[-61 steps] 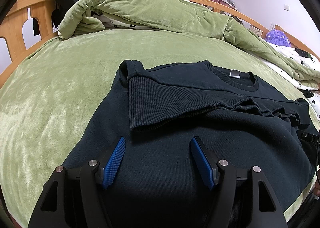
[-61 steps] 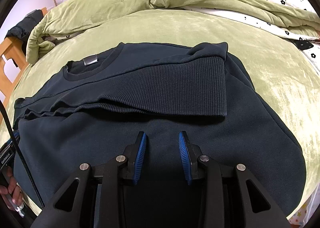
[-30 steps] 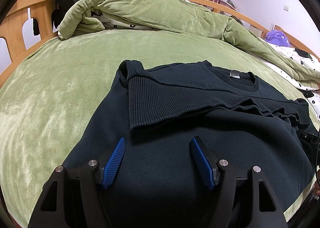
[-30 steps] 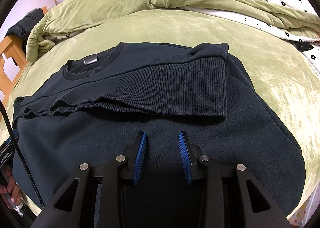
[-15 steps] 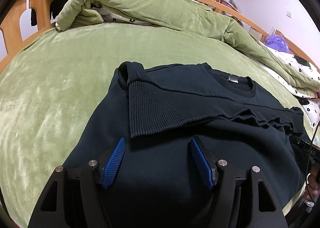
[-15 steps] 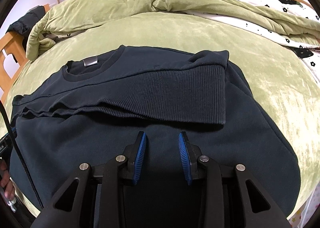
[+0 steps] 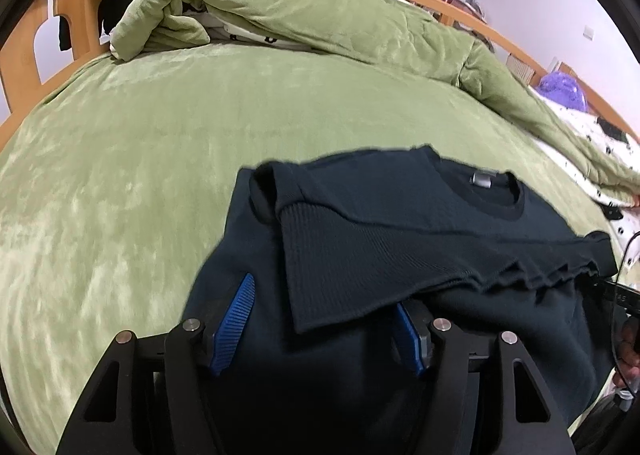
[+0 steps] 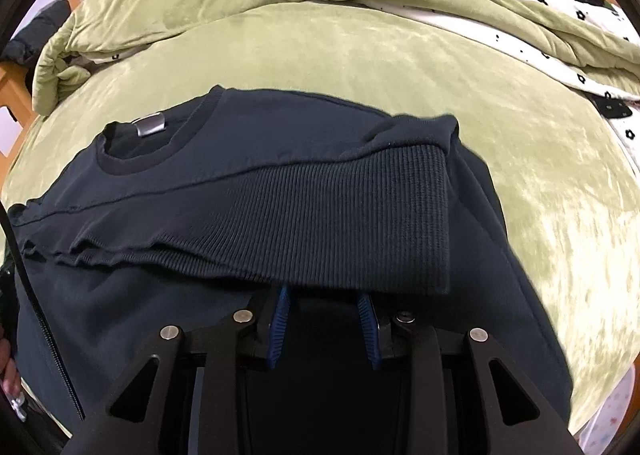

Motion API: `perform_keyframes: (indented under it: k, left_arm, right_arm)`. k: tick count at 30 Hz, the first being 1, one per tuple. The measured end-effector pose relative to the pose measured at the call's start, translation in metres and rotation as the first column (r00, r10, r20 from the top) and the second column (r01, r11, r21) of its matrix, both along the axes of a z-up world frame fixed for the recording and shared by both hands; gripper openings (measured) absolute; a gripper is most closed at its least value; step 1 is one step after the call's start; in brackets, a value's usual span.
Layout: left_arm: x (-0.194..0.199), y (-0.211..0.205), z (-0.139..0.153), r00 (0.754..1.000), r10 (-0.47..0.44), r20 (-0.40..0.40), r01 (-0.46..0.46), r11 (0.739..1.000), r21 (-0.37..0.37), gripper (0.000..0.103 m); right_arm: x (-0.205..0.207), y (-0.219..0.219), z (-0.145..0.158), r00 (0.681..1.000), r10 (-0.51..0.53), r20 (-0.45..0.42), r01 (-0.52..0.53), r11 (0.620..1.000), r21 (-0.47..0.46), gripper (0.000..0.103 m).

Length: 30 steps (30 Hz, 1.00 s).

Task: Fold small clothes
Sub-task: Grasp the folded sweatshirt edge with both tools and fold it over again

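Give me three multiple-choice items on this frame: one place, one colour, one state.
1. Where does the sweater lie?
A. on the green bedspread
B. on a chair
C. on the floor

2. What colour are the pads of the left hand-held gripper?
A. red
B. blue
C. white

3. How is the ribbed hem lying?
A. flat at the bottom edge
B. folded up over the body
C. rolled into a ball

Key: 1 A, green plush surrounds it; 2 B, both pads show blue; 3 B, the ribbed band lies across the chest below the collar.

I have both grippers angled steeply down, the left gripper (image 7: pixel 324 319) standing wide and the right gripper (image 8: pixel 325 321) narrower, jaws just closing, pads clear.
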<state>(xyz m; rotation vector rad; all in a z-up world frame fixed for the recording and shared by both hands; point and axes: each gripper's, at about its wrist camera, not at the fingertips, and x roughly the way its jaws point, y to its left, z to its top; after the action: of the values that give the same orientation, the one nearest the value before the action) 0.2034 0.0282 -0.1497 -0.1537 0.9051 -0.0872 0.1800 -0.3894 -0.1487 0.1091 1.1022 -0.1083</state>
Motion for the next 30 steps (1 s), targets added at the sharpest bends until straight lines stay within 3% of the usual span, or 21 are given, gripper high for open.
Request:
perform_keyframes:
  k: [7,14,17,19,22,26,30]
  left_arm:
    - [0.029,0.007,0.015,0.999,0.002,0.042,-0.001,0.999,-0.041,0.062]
    - [0.059,0.005,0.007,0.998,0.038,0.043,-0.038,0.999,0.009,0.062]
    - [0.064,0.013,-0.007,0.998,0.062,0.005,-0.062,0.998,0.003,0.062]
    - [0.064,0.018,-0.014,0.997,0.077,-0.009,-0.077,0.997,-0.001,0.062]
    - [0.065,0.024,-0.017,0.996,0.092,-0.019,-0.092,0.996,-0.015,0.064]
    - [0.063,0.029,-0.022,0.994,0.106,-0.031,-0.107,0.994,-0.024,0.064]
    - [0.055,0.028,-0.016,0.996,0.094,-0.011,-0.094,0.995,-0.018,0.063]
  right_arm:
    - [0.044,-0.010,0.013,0.999,0.019,0.048,-0.020,1.000,0.017,0.024]
    - [0.083,-0.027,-0.008,0.999,-0.003,0.037,0.002,1.000,0.029,0.023]
    - [0.079,-0.036,-0.009,0.998,-0.011,0.063,0.006,0.998,0.070,0.021]
    - [0.071,-0.035,-0.003,0.995,-0.010,0.099,0.005,0.999,0.045,0.019]
    - [0.063,-0.031,0.004,0.988,0.011,0.155,-0.008,1.000,-0.018,0.028]
    - [0.071,-0.038,-0.017,0.995,0.014,0.103,-0.010,0.999,-0.036,0.024]
    - [0.072,-0.036,-0.017,0.994,0.009,0.113,-0.002,0.998,-0.061,0.023]
